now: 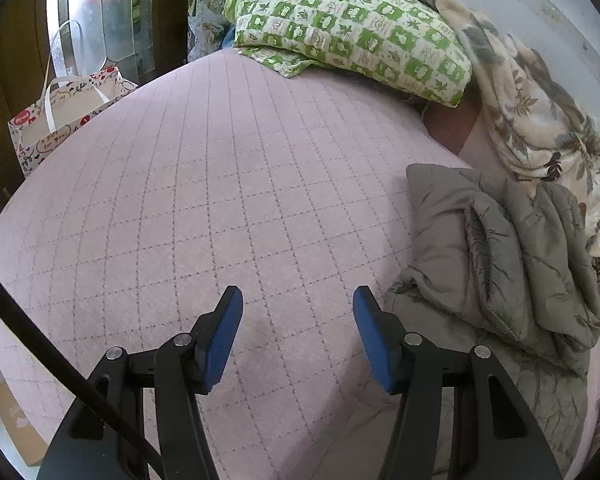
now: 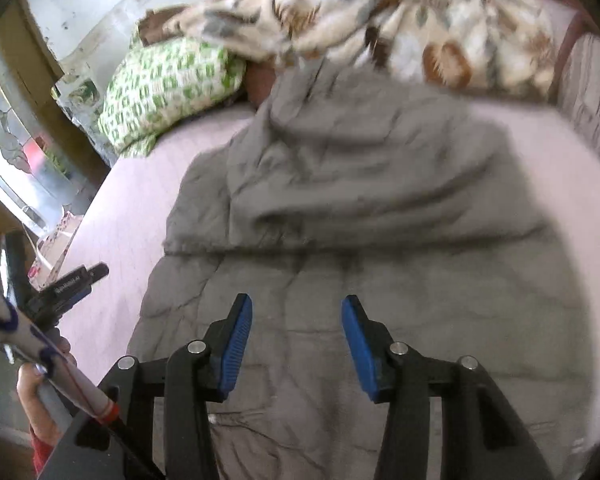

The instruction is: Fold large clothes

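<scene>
Now | I'm seeing grey quilted padded garment lying rumpled, part-folded on pink bedcover | left gripper, right gripper both gaping, empty | judging it soft, bulky, slumping; I'm favouring its near hem.

pink quilted bed, grey padded jacket at 3 o'clock, green checked pillow and floral blanket around 1

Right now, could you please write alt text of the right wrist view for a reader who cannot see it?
An open right hand-held gripper with blue pads hovers over a rumpled grey jacket spread on a pink bed. Behind the jacket lie a green patterned pillow and a floral blanket. The left hand-held gripper shows at the left edge.
</scene>
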Motion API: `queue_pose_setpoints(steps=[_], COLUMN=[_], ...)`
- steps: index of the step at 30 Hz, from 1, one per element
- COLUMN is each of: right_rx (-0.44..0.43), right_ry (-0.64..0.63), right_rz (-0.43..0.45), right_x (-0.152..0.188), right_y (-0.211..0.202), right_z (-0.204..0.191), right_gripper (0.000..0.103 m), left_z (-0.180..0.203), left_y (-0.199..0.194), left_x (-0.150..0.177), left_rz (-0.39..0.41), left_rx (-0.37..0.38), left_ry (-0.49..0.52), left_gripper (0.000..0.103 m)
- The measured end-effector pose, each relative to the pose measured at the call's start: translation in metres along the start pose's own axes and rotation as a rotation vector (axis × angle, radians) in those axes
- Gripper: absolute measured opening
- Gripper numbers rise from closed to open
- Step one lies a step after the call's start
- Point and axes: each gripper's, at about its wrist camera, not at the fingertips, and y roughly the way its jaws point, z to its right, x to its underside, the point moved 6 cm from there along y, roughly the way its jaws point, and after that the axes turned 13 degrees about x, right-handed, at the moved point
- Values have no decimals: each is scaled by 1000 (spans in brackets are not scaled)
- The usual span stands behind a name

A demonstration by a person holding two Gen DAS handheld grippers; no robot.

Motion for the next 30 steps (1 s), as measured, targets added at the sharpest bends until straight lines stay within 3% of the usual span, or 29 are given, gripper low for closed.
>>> queue_pose_setpoints(steps=[4, 9, 12, 16, 20, 26, 30], right_rx=[127, 214, 228, 207, 279, 261, 208], right_ry=[27, 96, 87, -15, -156, -122, -115], right_rz=[107, 95, 15, -143, -83, 126, 73], right_x=[-54, -113, -110, -61, -58, -90, -88], right_y=[-14, 42, 87, 143, 140, 69, 82], right_z=[22, 17, 5, -17, -27, -44, -66], right_gripper=[46, 40, 40, 41, 40, 40, 40], left_z=[2, 4, 5, 7, 6, 1, -4], left_y=[4, 7, 8, 9, 7, 2, 3], left_x=[2, 3, 1, -2, -2, -1, 0], left_rz=[-10, -16, -18, -20, -24, -15, -21], left_rx=[-9, -20, -19, -12, 1, 0, -10], left_ry=[0, 12, 18, 25, 20, 5, 1], left_gripper=[56, 56, 56, 56, 56, 56, 56])
